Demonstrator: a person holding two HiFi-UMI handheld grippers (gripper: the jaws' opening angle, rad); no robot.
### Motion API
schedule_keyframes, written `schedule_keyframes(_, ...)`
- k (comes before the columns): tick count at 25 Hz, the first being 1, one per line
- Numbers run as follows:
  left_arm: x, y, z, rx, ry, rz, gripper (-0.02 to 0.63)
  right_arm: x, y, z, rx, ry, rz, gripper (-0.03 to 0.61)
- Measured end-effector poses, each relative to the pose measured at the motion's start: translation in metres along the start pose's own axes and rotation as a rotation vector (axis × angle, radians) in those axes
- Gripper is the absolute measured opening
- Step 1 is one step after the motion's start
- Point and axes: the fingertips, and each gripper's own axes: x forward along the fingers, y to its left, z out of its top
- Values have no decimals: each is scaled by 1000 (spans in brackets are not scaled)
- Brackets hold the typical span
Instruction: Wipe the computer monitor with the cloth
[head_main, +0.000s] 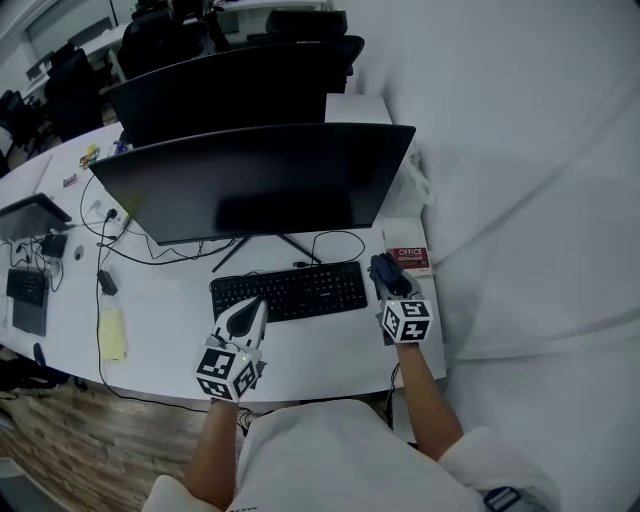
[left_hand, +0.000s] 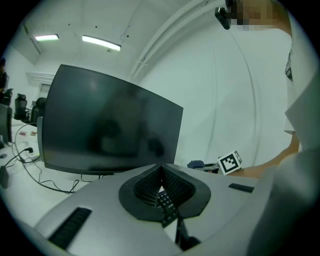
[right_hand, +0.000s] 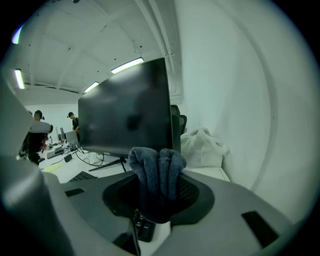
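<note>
The black computer monitor (head_main: 255, 180) stands dark on the white desk (head_main: 170, 320), behind a black keyboard (head_main: 290, 291). My right gripper (head_main: 386, 278) hovers off the keyboard's right end, shut on a bunched dark blue cloth (right_hand: 157, 172); the cloth (head_main: 385, 270) sticks out ahead of the jaws, short of the monitor (right_hand: 127, 115). My left gripper (head_main: 250, 313) is shut with nothing in it, over the keyboard's front left edge. In the left gripper view the monitor (left_hand: 107, 125) fills the middle, and the right gripper's marker cube (left_hand: 229, 162) shows at the right.
A red and white box (head_main: 408, 260) lies right of the keyboard, a white plastic bag (right_hand: 202, 147) behind it. Cables (head_main: 140, 245) run under the monitor. A yellow note pad (head_main: 111, 333) and a tablet (head_main: 30, 215) sit at the left. Office chairs (head_main: 240, 85) stand behind.
</note>
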Motion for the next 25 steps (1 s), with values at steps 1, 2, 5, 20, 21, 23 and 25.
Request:
schedule_keyframes(1, 6, 0, 0, 4, 2, 3, 6, 11, -9, -5, -6, 16, -7, 140)
schedule_keyframes(2, 12, 0, 0, 9, 5, 6, 6, 22, -17, -10, -11, 30, -10, 141)
schedule_keyframes(5, 31, -1, -2, 16, 17, 7, 6, 51, -35, -22, -15, 63, -14, 140)
schedule_keyframes(20, 60, 13, -19, 6, 78, 96, 6, 127, -45, -56, 21, 148, 21, 140)
schedule_keyframes(21, 60, 12, -21, 5, 82, 96, 6, 130, -46, -58, 25, 153, 19, 141)
schedule_keyframes(23, 61, 12, -22, 6, 86, 94, 6, 137, -48, -61, 34, 161, 16, 140)
schedule_keyframes(25, 60, 13, -23, 7, 90, 95, 6, 145, -48, -62, 47, 161, 14, 140)
